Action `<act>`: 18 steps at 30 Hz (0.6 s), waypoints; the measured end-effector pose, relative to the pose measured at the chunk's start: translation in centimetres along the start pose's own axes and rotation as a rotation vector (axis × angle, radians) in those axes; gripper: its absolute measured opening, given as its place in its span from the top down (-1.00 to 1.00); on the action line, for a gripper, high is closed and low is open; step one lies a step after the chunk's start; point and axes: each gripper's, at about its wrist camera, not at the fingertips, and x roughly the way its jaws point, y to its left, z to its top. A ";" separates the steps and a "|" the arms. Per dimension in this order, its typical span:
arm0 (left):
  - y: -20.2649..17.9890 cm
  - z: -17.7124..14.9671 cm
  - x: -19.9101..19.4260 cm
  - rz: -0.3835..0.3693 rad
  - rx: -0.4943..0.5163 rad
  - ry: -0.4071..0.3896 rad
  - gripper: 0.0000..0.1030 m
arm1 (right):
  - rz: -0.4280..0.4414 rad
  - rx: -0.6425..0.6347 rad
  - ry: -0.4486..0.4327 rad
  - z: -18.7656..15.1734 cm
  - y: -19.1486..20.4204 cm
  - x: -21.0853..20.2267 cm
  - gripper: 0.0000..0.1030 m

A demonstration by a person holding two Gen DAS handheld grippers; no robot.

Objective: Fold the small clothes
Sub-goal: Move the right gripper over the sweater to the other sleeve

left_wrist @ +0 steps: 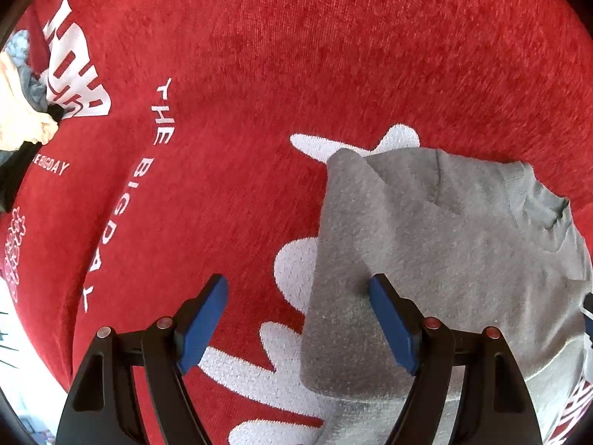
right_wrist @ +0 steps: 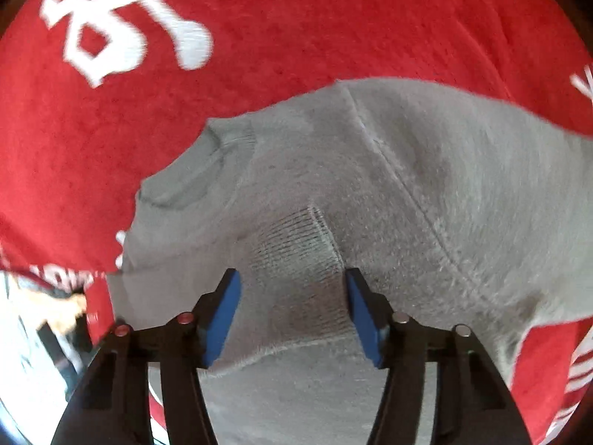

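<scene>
A small grey sweater (left_wrist: 444, 241) lies on a red cloth (left_wrist: 259, 55) with white print. One sleeve is folded in over its body, so its left side forms a straight edge. My left gripper (left_wrist: 296, 280) hangs open over that edge, one blue pad above the red cloth and the other above the grey fabric. In the right wrist view the sweater (right_wrist: 463, 185) fills the middle, with its collar (right_wrist: 185, 178) at the left. A ribbed cuff (right_wrist: 296, 252) lies flat on the body between the blue pads of my right gripper (right_wrist: 292, 274), which is open and does not press it.
A heap of cream, blue-grey and black clothes (left_wrist: 22, 111) sits at the left edge of the red cloth. The cloth's edge (right_wrist: 92, 296) drops off at the lower left of the right wrist view, with pale floor beyond.
</scene>
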 end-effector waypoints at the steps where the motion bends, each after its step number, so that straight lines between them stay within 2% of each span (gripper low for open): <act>1: 0.1 0.0 -0.1 0.001 -0.003 -0.007 -0.54 | 0.015 0.010 -0.007 -0.4 -0.4 -0.7 -0.21; 4: 0.4 0.0 -0.3 0.006 -0.013 -0.015 -0.54 | 0.137 0.134 -0.015 -2.9 -3.1 -2.1 -0.21; 7: 0.5 0.0 0.1 0.008 -0.012 -0.006 -0.54 | 0.228 0.229 0.039 -5.2 -4.8 -0.9 -0.21; 12: 0.1 0.0 0.4 0.014 -0.002 0.002 -0.54 | 0.304 0.295 -0.038 -4.4 -4.2 0.4 -0.18; 13: 0.2 0.0 0.3 0.016 -0.004 0.003 -0.54 | 0.292 0.295 -0.037 -4.0 -3.7 0.7 0.13; 14: 0.2 0.1 0.1 0.016 -0.008 0.002 -0.54 | 0.256 0.283 -0.028 -3.5 -3.1 1.1 0.87; 16: 0.3 0.3 -0.6 0.021 -0.022 -0.014 -0.54 | 0.208 0.251 -0.036 -2.4 -2.3 0.7 0.86; 18: 0.5 0.6 -1.4 0.024 -0.029 -0.044 -0.54 | 0.223 0.192 -0.094 -1.5 -1.1 -0.8 0.86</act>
